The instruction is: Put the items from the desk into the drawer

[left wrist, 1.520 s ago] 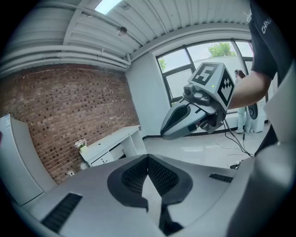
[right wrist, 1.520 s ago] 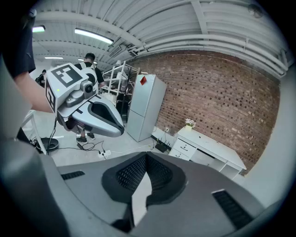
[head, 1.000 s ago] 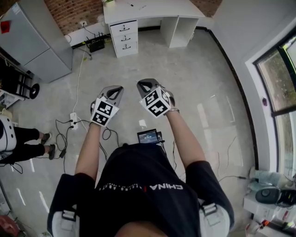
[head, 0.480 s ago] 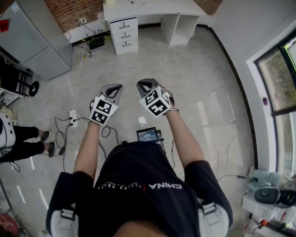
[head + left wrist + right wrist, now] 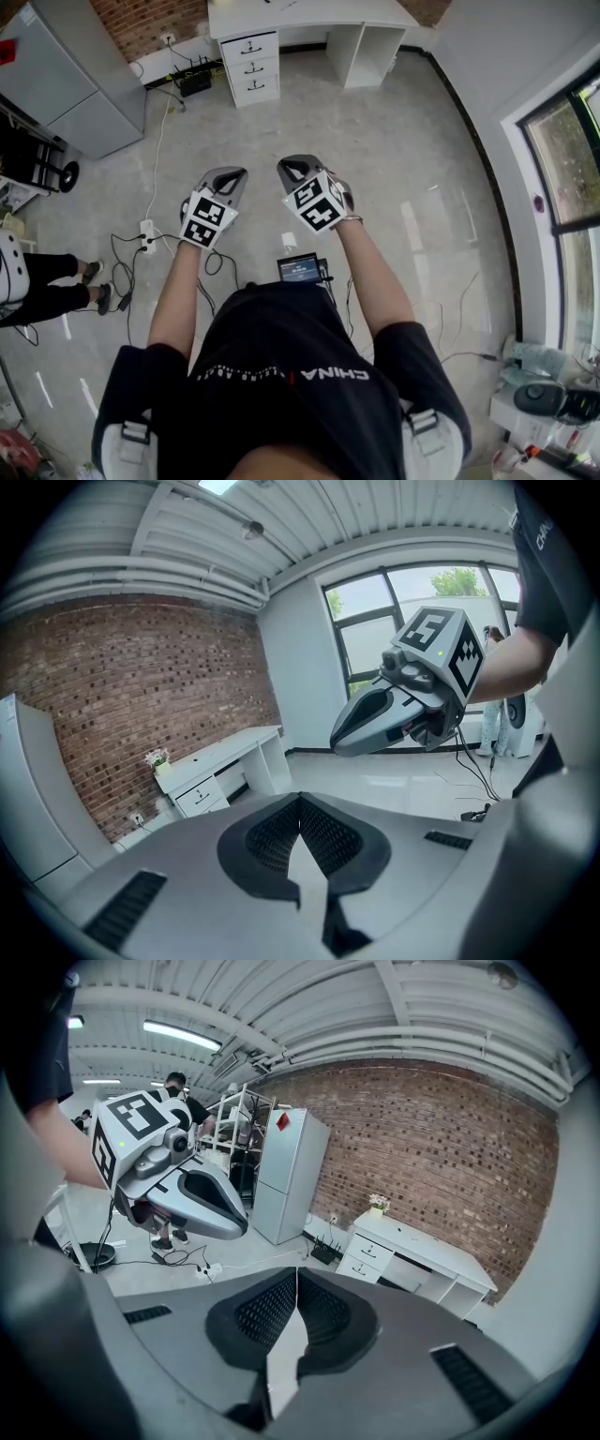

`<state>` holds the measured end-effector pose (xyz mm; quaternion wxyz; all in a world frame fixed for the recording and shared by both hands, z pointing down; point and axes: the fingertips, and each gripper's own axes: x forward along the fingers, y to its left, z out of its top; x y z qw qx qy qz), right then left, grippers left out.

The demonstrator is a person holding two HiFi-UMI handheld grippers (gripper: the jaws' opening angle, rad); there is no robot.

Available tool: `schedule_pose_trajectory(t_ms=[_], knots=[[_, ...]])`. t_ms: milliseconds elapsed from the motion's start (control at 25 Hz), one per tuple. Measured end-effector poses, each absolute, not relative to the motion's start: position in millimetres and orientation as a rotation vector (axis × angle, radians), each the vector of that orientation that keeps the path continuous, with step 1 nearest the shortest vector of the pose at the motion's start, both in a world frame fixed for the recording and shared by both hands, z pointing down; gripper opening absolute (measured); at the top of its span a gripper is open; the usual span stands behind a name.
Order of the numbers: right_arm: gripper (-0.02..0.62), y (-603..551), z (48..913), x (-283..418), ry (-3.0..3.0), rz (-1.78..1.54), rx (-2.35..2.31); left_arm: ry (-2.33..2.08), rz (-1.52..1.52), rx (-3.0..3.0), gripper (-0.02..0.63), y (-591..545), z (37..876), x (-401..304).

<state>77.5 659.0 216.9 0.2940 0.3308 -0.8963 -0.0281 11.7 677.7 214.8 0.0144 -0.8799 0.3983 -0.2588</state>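
While the head view spreads out the grey floor (image 5: 412, 187) with the white desk (image 5: 309, 14) at its far edge, well apart from both grippers, only the gripper views take in the ribbed ceiling (image 5: 375, 1016). The desk's drawer unit (image 5: 251, 70) has all three fronts shut. Each gripper's own view shows the left gripper (image 5: 300, 801) and the right gripper (image 5: 296, 1274) with jaws pressed together on nothing. A small potted plant (image 5: 378, 1204) stands on the desktop.

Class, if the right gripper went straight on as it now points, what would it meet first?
Nothing close: the right gripper tilts slightly down, so probably bare floor short of the white desk; depth is unclear.
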Motion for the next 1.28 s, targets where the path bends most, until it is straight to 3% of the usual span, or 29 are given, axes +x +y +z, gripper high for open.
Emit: schedule_pose_trajectory(t_ms=[640, 960, 1280], knots=[[0.017, 628, 250, 150, -2.447, 0.048, 0.851, 1.245, -0.883, -2.727, 0.012, 644, 246, 77], [0.017, 555, 273, 145, -2.425, 0.115, 0.893, 1.222, -0.888, -2.780, 0.012, 565, 270, 60], [0.017, 420, 277, 85, -2.363, 0.154, 0.932, 1.144, -0.876, -2.847, 0.012, 429, 279, -4]])
